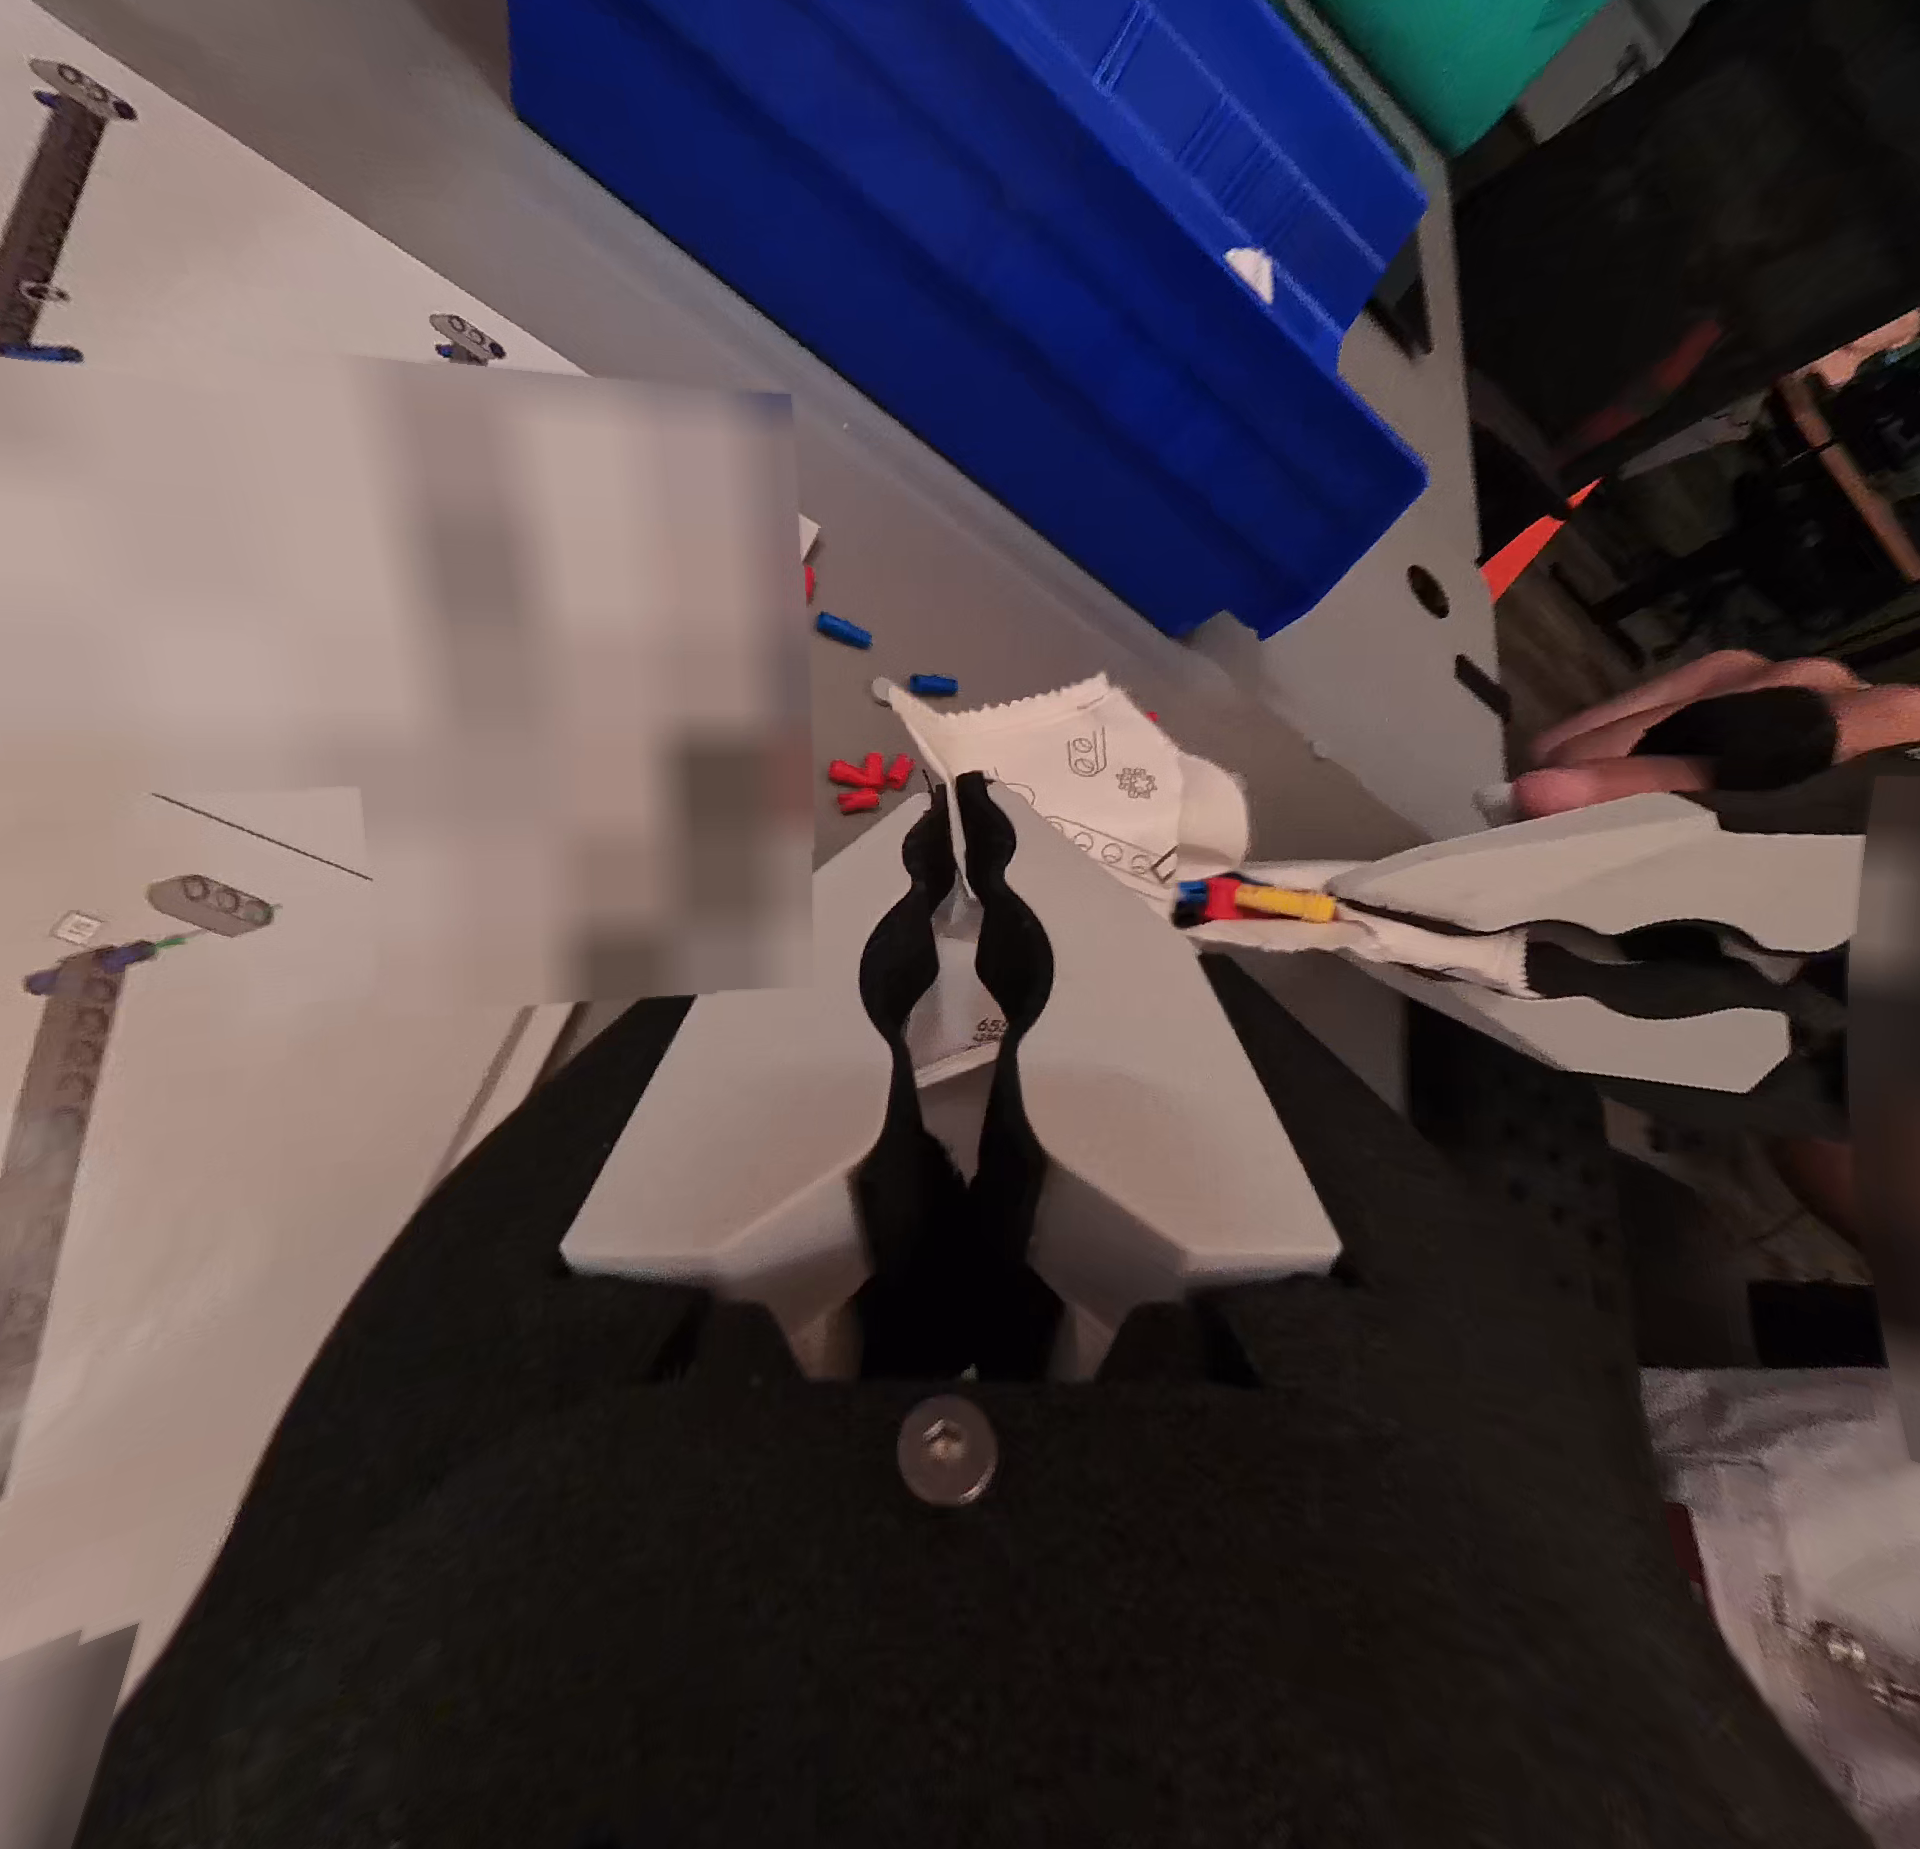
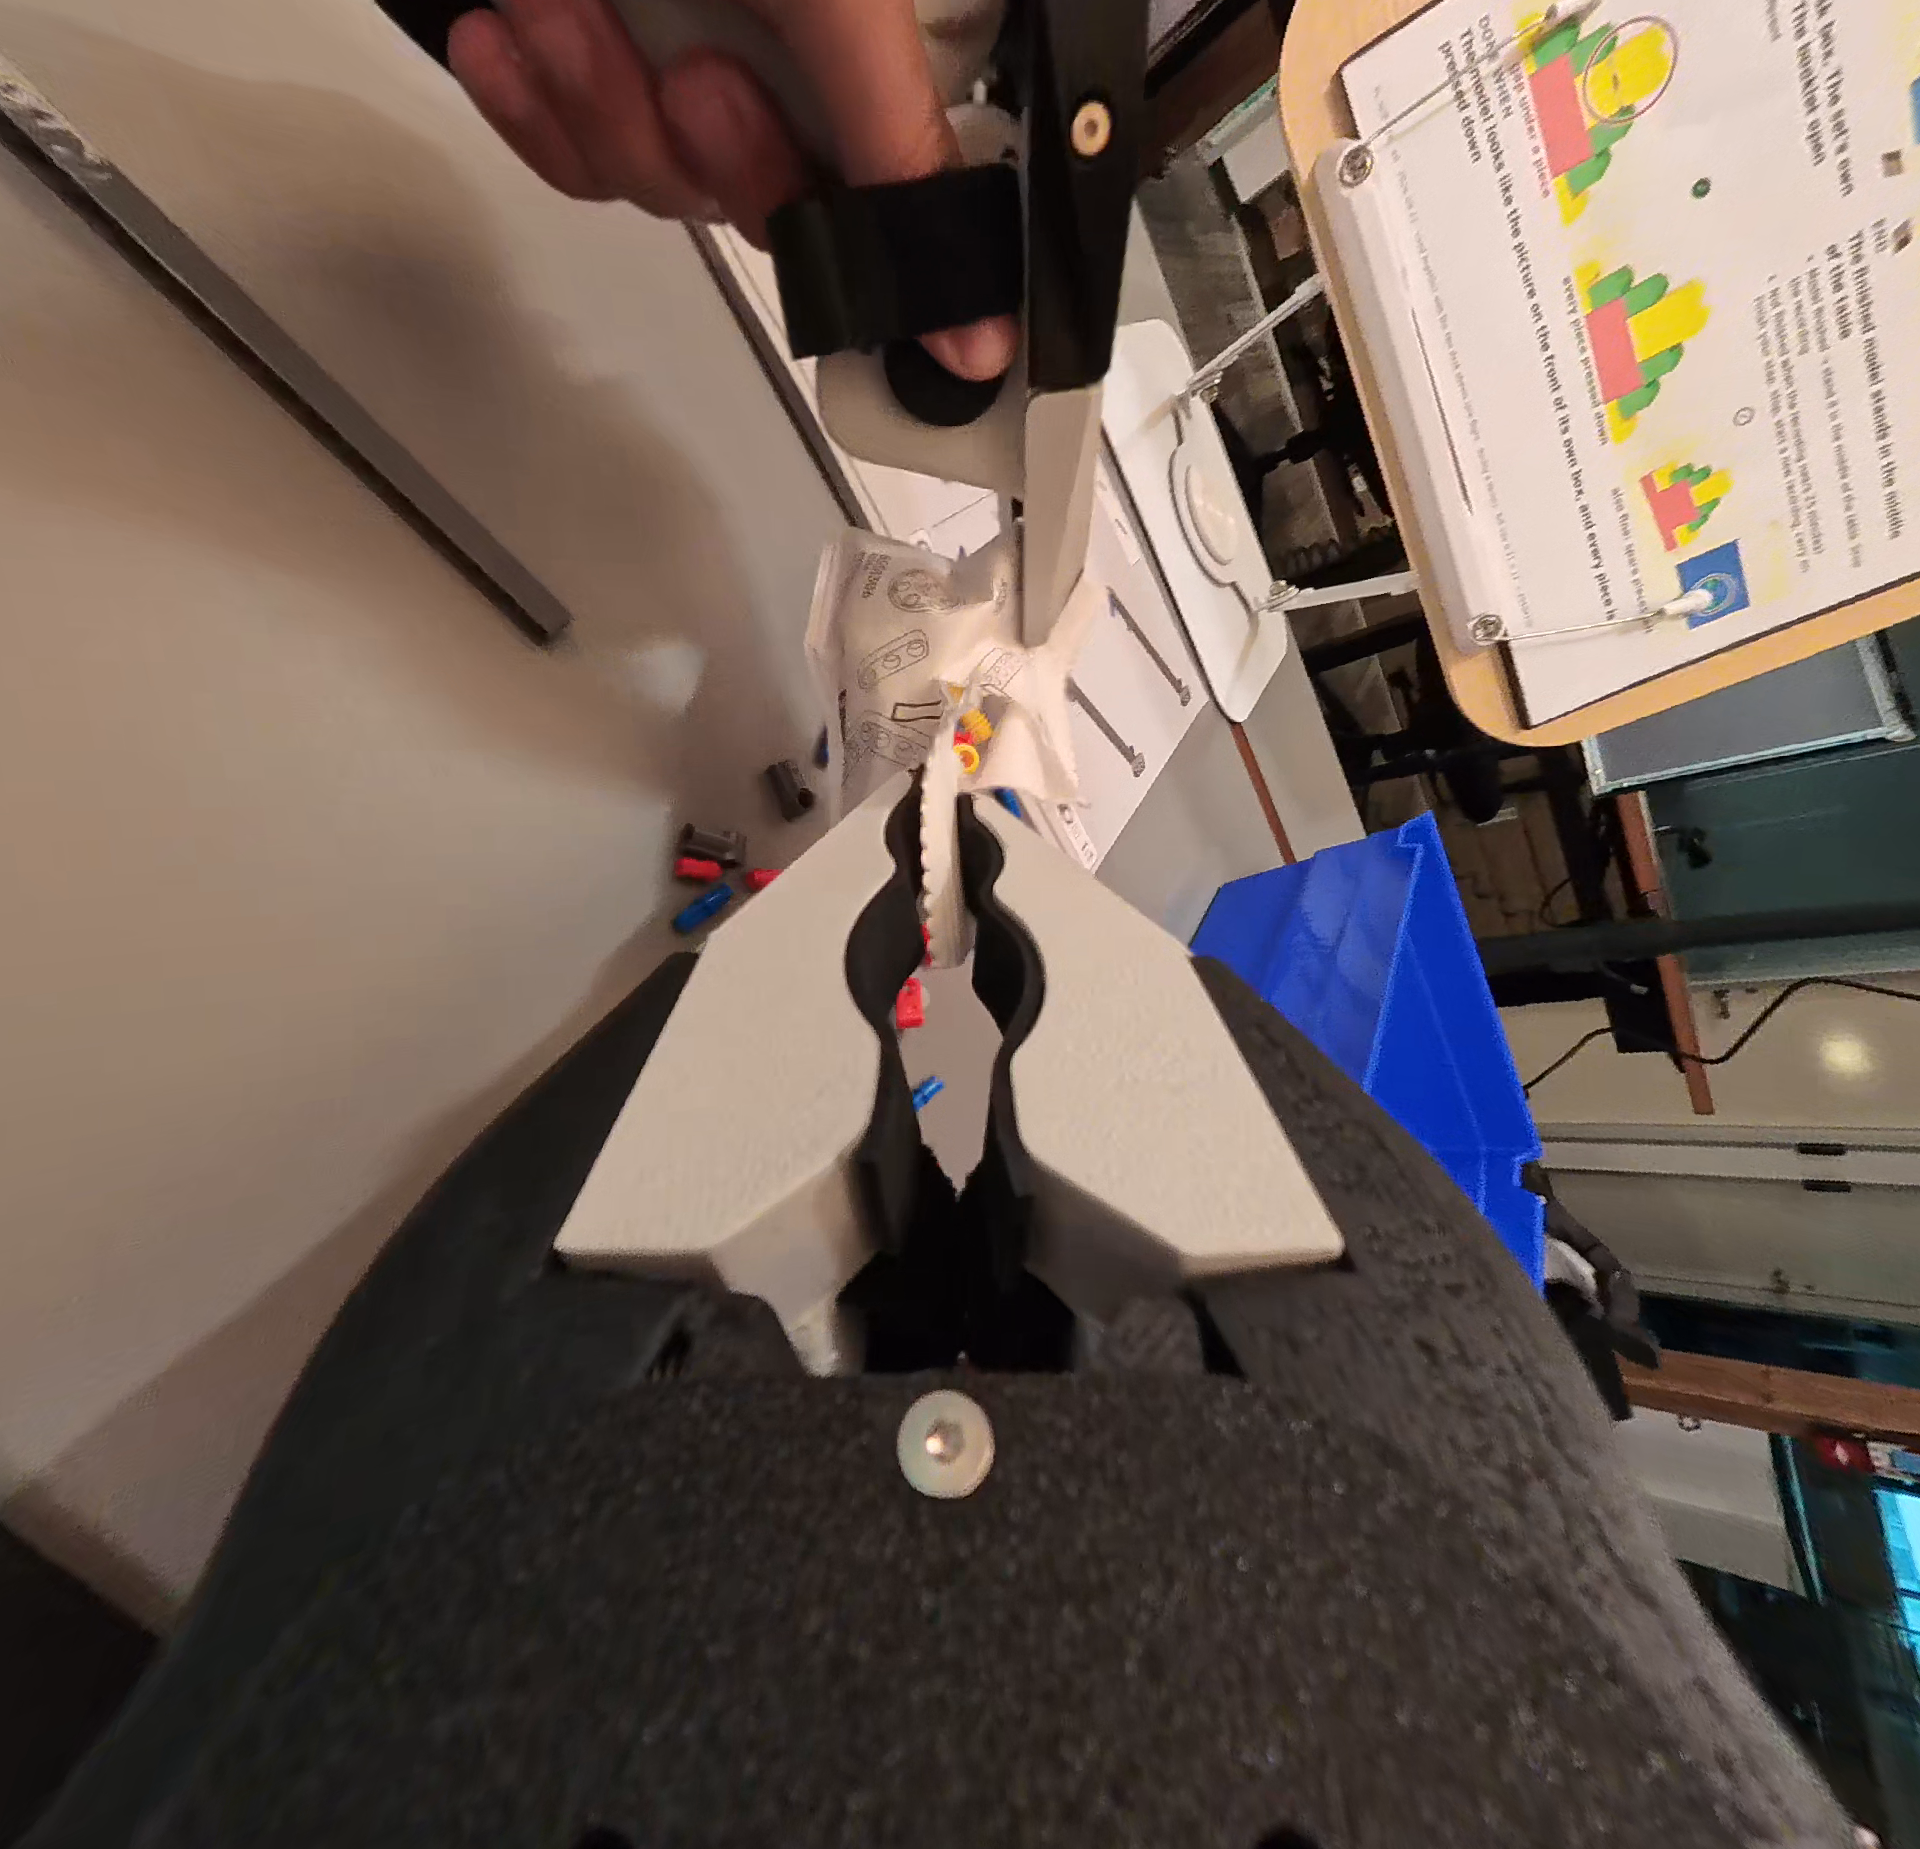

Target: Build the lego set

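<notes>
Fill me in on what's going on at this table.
A person is working two handheld tongs on a white paper parts bag. The left tongs and the right tongs are each shut on an edge of it. Yellow and red pieces show in its torn opening. Small red pins and blue pins lie loose on the grey table.
</notes>
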